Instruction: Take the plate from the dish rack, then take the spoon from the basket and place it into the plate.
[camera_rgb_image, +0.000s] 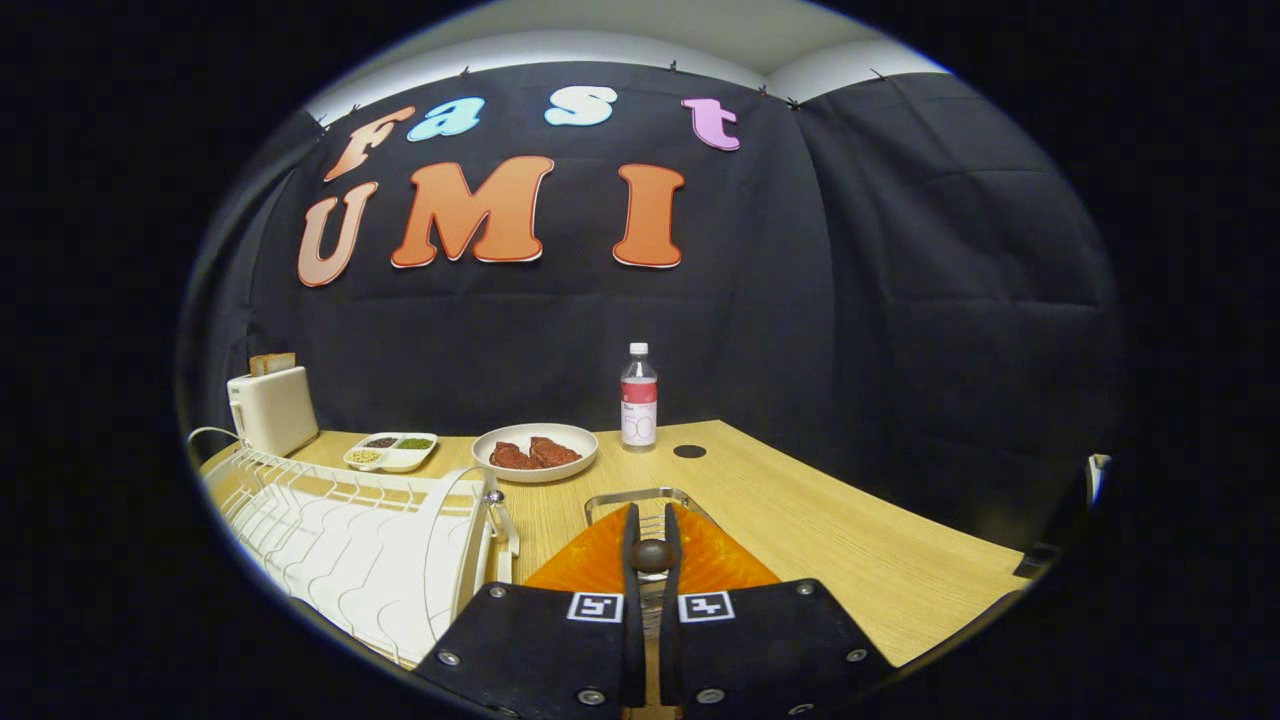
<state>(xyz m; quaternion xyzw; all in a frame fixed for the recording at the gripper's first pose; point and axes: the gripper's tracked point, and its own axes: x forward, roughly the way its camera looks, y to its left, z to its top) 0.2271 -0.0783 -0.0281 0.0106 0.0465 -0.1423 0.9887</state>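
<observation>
the tool (651, 545) is clenched on a dark spoon (651, 556), both fingers (631, 560) pressing its rounded end from either side, with barely a gap left between them. just beneath and ahead of the fingers lies the orange plate (700, 562) on the bench (850, 530), with a wire basket (640, 497) just beyond it. the white dish rack (350, 530) stands left of the fingers. farther back sit a white plate of reddish food (536, 451), a divided dish (392, 451), a bottle (639, 397) (upright, white cap) and a toaster (271, 408).
</observation>
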